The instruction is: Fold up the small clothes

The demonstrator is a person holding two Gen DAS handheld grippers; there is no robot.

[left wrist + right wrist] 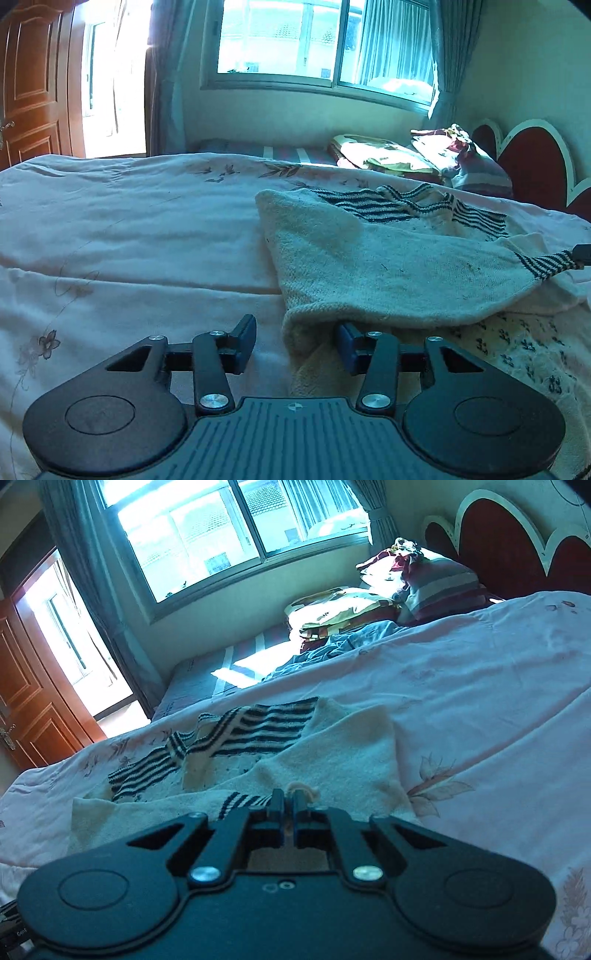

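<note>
A cream knitted jumper with navy stripes [388, 258] lay on the pink floral bedsheet [129, 229]. The right gripper [287, 801] pinched its striped cuff; the left gripper [295, 343], fingers parted, straddled the hem at 12 o'clock. Closing too shallowly risked snagging the sheet.

Both wrist cameras look low and close across the bed [129, 229] toward the window [317, 40], sharing the sweater [332, 746].
</note>
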